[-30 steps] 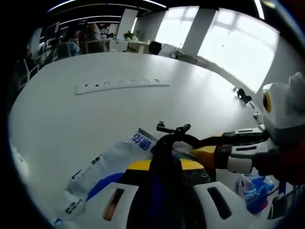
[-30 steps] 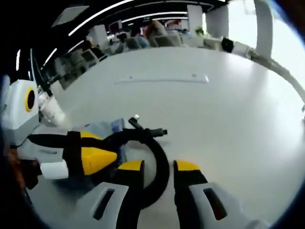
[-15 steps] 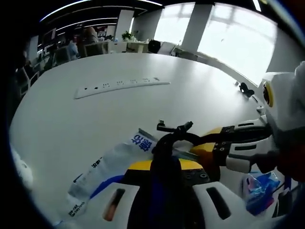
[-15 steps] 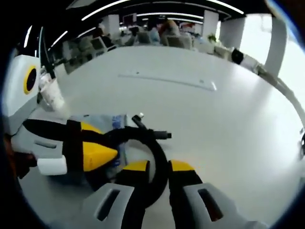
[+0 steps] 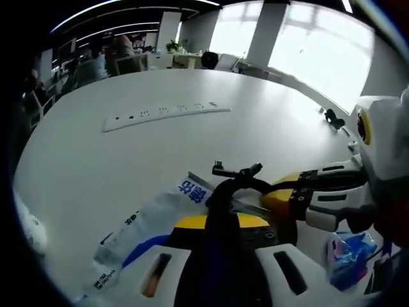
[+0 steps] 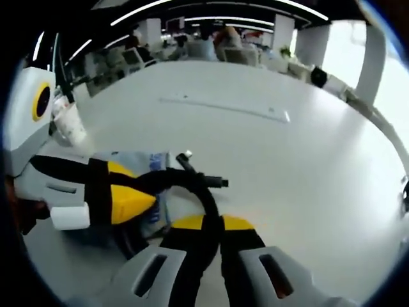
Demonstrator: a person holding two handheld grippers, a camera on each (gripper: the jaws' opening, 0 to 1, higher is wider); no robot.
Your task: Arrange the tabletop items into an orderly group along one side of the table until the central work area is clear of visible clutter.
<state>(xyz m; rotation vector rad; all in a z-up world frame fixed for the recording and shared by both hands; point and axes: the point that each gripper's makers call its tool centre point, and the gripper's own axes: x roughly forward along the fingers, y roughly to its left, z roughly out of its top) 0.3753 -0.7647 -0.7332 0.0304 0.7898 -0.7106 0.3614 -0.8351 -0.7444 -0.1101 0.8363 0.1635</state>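
Right gripper view, right gripper (image 6: 206,224) clamped on black cable (image 6: 192,185), left gripper (image 6: 137,203) gripping it too.

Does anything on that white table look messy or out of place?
Yes: a black cable, pinched by both grippers, loops over a crumpled white-and-blue plastic packet lying askew on the table. A crinkled blue wrapper sits beside them.

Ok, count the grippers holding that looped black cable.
2. The left gripper clamps the looped black cable low in its own view; the right gripper pinches the same loop beside it. Whatever lies beneath the cable is hidden.
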